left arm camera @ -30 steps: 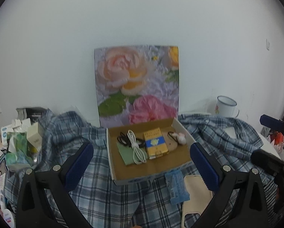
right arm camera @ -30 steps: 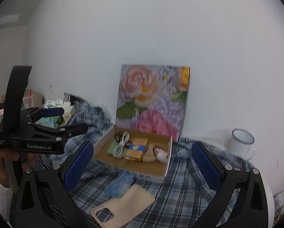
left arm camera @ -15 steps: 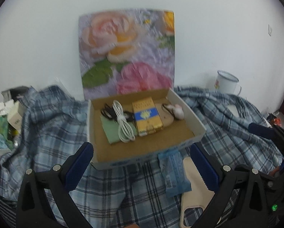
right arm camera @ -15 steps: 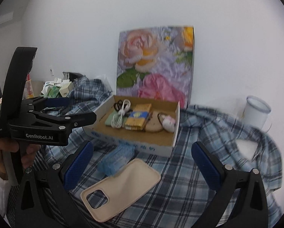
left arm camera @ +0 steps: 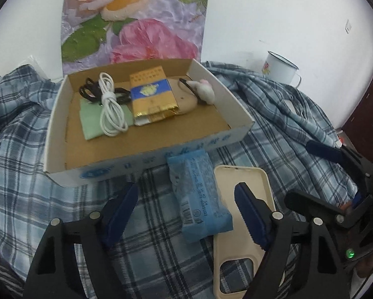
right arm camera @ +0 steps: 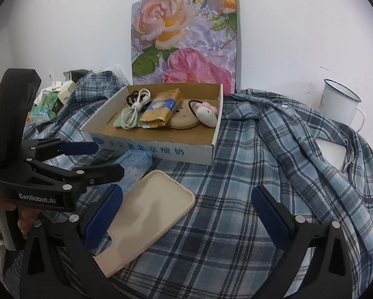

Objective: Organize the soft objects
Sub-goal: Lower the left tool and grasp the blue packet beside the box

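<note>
Tongs of the left hand [left arm camera: 186,204] spread partway, straddling a blue tissue pack [left arm camera: 198,196] on the plaid shirt [left arm camera: 24,174], holding nothing. Tongs of the right hand [right arm camera: 186,211] spread wide and empty, with the left pad [right arm camera: 102,215] over a beige phone case [right arm camera: 146,214] just beside the pack. Behind both, an open cardboard box [left arm camera: 141,159] with white cable [left arm camera: 110,104], gold packet [left arm camera: 151,94] and white plush toy [left arm camera: 205,89]; enamel mug [right arm camera: 338,102] near the wall.

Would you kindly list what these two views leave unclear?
- Blue packet: right wrist view, largely hidden behind the left gripper.
- Blue packet print: left wrist view, too small to read.
- Round tan item: left wrist view, mostly covered by the gold packet and white plush.
</note>
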